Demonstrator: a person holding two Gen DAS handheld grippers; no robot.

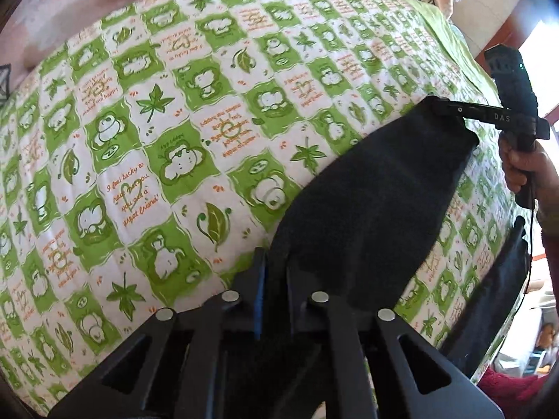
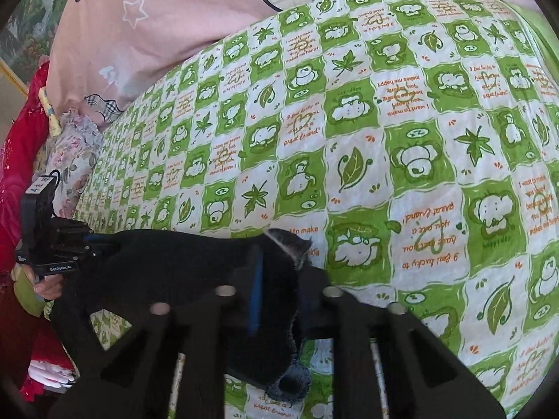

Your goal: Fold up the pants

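The pants (image 1: 370,188), a black, matte, fleecy garment, lie on a bed covered by a quilted bedspread (image 1: 167,146) printed in green and white squares with leaf, elephant and orange script motifs. In the left wrist view the left claw (image 1: 276,272) has its two flat black fingers drawn narrow, pinching the near edge of the dark cloth, a blue pad showing on one inner face. From there the fabric runs as a tapering band up and to the right, where the right claw (image 1: 450,110) clamps its far corner; the hand (image 1: 524,171) on that tool's handle is visible at the frame edge. In the right wrist view the right claw (image 2: 279,279) is likewise closed narrow on a bunched, fuzzy fold of the pants (image 2: 181,258), a paler grey inner lining showing at the turned edge. The cloth stretches left to the left claw (image 2: 101,248), which grips the opposite end. A pink pillow (image 2: 157,28) with star and plaid patches lies at the head of the bed, and red fabric (image 2: 21,160) hangs beside it.
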